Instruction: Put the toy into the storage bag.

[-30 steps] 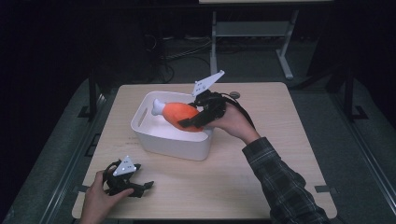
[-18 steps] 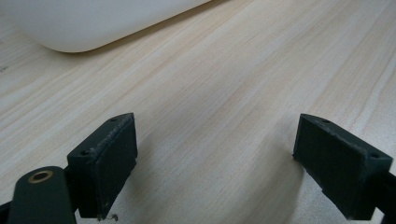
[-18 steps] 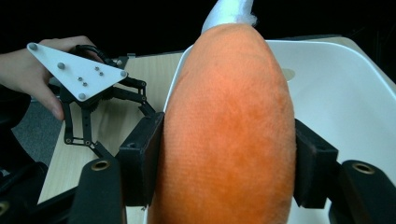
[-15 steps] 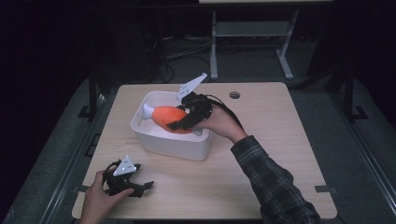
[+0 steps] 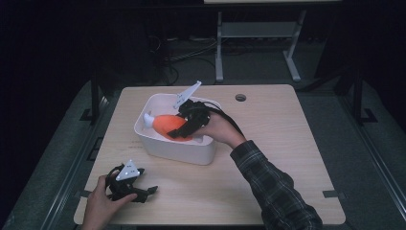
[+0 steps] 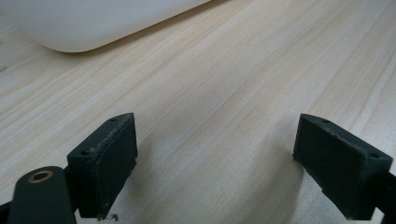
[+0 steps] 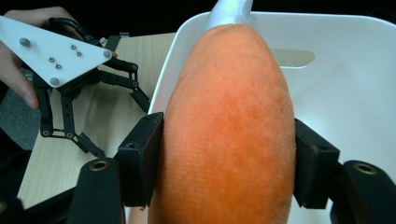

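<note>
An orange plush toy [image 5: 166, 125] with a white tip [image 5: 147, 120] hangs low inside the white bin [image 5: 177, 154], tip toward the bin's left end. My right gripper [image 5: 180, 130] is shut on it, and in the right gripper view both pads press the toy's [image 7: 229, 116] sides above the bin's floor [image 7: 336, 88]. At the table's near-left corner my left gripper [image 5: 145, 191] rests in a hand, open. Between its pads there is bare wood in the left gripper view [image 6: 215, 154]. The right gripper view also catches the left gripper [image 7: 119, 126] beyond the bin's rim.
The light wooden table [image 5: 277, 143] has a small round hole [image 5: 240, 97] at the back. The bin's rounded corner [image 6: 93, 28] lies just ahead of the left gripper. A metal frame [image 5: 258, 43] stands on the dark floor behind the table.
My right gripper has carried the orange toy leftward and down, from above the bin's right side into the bin. The left gripper has stayed put.
</note>
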A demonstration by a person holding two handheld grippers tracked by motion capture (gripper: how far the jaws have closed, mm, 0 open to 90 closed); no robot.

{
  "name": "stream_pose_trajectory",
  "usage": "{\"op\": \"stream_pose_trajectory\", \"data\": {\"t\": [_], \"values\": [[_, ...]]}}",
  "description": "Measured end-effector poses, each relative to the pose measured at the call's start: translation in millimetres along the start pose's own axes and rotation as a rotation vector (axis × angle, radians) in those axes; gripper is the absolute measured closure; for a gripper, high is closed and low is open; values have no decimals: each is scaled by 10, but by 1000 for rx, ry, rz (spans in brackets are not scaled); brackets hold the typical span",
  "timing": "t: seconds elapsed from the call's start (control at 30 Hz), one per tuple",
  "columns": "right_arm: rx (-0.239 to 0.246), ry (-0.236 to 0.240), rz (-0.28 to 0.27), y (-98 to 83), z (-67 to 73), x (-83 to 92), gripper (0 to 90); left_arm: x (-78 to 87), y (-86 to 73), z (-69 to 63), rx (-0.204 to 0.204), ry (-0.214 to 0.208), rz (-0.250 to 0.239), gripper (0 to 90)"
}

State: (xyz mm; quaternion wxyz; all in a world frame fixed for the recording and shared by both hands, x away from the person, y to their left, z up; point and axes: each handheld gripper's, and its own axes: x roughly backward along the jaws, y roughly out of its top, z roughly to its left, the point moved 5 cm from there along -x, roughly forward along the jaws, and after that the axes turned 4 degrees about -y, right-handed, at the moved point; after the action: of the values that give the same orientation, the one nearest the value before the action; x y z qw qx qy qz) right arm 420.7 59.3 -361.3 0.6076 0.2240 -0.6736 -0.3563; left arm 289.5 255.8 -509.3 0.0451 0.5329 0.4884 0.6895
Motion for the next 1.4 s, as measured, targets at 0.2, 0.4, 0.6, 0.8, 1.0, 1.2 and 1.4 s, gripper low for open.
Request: {"op": "stream_pose_trajectory", "data": {"t": [0.2, 0.4, 0.6, 0.8, 1.0, 1.2, 1.4], "values": [[5, -1, 18, -11, 11, -47, 342, -1, 0, -1, 1, -1, -1, 127], [-5, 1, 2, 12, 18, -36, 324, -1, 1, -2, 2, -1, -2, 127], [-7, -11, 3, 9, 11, 9, 314, -1, 1, -2, 2, -1, -2, 127], [-25, -20, -21, -10, 8, 143, 312, -1, 0, -2, 1, -1, -1, 127], [-40, -37, -41, -74, -4, 313, 299, 0, 0, 0, 0, -1, 0, 127], [-53, -68, -44, -196, -17, 504, 277, -1, 0, -2, 2, -1, -2, 127], [-70, -101, -66, -330, -10, 703, 271, -1, 1, -2, 2, -2, -2, 127]]}}
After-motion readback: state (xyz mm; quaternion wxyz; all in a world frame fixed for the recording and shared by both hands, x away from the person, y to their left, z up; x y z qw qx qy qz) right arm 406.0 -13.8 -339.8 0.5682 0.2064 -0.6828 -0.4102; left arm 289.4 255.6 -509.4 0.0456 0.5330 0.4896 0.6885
